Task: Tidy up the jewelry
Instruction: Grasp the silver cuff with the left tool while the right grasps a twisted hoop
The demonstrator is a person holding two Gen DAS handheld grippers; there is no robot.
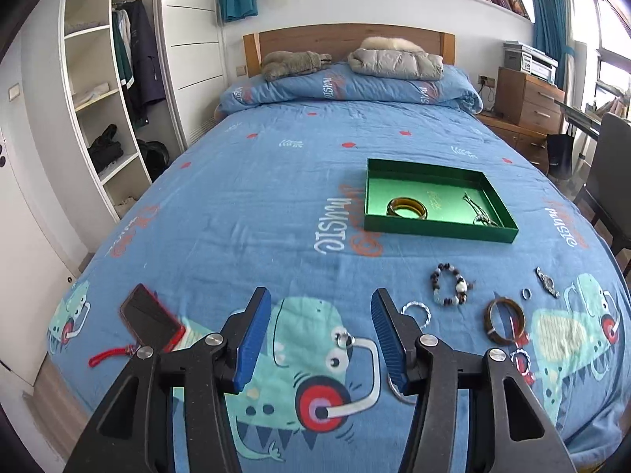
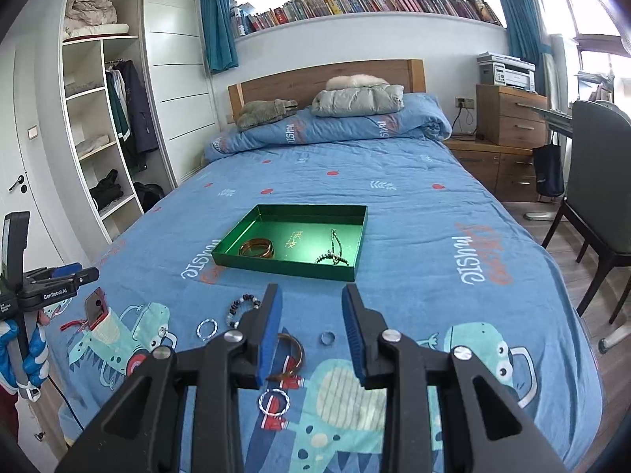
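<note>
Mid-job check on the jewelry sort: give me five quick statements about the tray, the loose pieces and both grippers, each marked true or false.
1. The green tray holds an amber bangle. True.
2. The left gripper is shut on a ring. False: its jaws stand open and hold nothing.
3. A beaded bracelet lies on the bedspread, outside the tray. True.
4. The tray is empty apart from the bangle. False: a thin cord necklace also lies in it.
5. The right gripper is open above the loose pieces. True.
</note>
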